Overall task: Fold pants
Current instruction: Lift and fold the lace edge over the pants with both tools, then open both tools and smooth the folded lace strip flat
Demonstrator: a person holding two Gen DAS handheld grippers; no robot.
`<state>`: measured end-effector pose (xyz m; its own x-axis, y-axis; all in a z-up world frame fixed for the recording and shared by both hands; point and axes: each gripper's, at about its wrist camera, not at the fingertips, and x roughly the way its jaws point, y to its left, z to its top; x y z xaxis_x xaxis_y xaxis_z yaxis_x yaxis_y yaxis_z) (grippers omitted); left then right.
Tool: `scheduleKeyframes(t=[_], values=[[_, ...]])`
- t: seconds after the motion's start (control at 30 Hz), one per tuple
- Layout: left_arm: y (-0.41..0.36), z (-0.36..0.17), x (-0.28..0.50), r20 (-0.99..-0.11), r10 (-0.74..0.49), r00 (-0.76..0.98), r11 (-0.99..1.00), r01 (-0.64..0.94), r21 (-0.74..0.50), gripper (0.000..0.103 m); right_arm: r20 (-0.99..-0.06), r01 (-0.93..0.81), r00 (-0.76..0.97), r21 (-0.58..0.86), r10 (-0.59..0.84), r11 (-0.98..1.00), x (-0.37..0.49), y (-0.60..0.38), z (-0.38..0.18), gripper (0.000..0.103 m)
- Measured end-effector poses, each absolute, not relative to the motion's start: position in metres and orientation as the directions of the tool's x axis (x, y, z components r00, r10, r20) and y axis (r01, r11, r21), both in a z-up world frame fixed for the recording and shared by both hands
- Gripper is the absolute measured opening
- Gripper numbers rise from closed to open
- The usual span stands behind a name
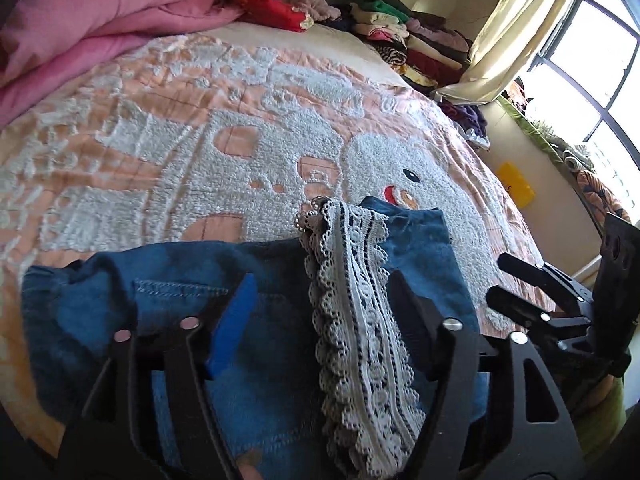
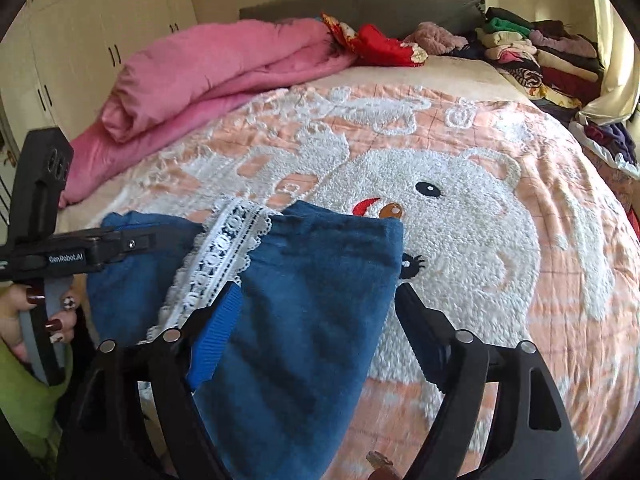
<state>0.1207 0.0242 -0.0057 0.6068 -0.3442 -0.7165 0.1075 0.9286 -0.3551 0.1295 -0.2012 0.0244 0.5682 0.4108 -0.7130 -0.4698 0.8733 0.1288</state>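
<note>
Blue denim pants (image 1: 168, 304) with a white lace trim (image 1: 352, 300) lie folded on the bed near its front edge. My left gripper (image 1: 320, 312) hovers over them with its jaws wide; the lace strip runs between the fingers and neither pad presses on it. My right gripper (image 2: 320, 320) is open over the right part of the pants (image 2: 312, 280), beside the lace trim (image 2: 224, 256). The right gripper (image 1: 500, 280) also shows at the right edge of the left wrist view. The left gripper (image 2: 152, 240) reaches in from the left in the right wrist view, held by a hand (image 2: 24, 320).
The bedspread (image 2: 480, 240) is peach with a white bear. A rolled pink quilt (image 2: 208, 80) lies at the back left. Stacks of folded clothes (image 2: 536, 52) stand at the back right, with a red garment (image 2: 380, 44) by the headboard. A window (image 1: 592, 80) and a curtain are on the right.
</note>
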Motion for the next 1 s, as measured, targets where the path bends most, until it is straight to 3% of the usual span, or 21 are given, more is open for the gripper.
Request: scheduleKeyframes(t=[0.17, 0.83, 0.9, 1.0], values=[[0.029, 0.002, 0.105, -0.71, -0.339, 0.617, 0.93, 0.105, -0.353, 0.073, -0.687, -0.46, 0.597, 0.129, 0.414, 0.878, 0.112, -0.211, 0.039, 0.078], [0.025, 0.001, 0.055, -0.729, -0.372, 0.575, 0.922, 0.134, -0.364, 0.073, -0.661, -0.509, 0.598, 0.124, 0.454, 0.852, 0.057, -0.215, 0.05, 0.078], [0.02, -0.005, 0.051, -0.736, -0.391, 0.553, 0.915, 0.15, -0.374, 0.067, -0.675, -0.527, 0.58, 0.116, 0.456, 0.842, 0.053, -0.211, 0.045, 0.078], [0.017, -0.017, 0.049, -0.75, -0.419, 0.512, 0.904, 0.154, -0.4, 0.046, -0.705, -0.556, 0.539, 0.112, 0.46, 0.824, 0.048, -0.204, 0.033, 0.066]])
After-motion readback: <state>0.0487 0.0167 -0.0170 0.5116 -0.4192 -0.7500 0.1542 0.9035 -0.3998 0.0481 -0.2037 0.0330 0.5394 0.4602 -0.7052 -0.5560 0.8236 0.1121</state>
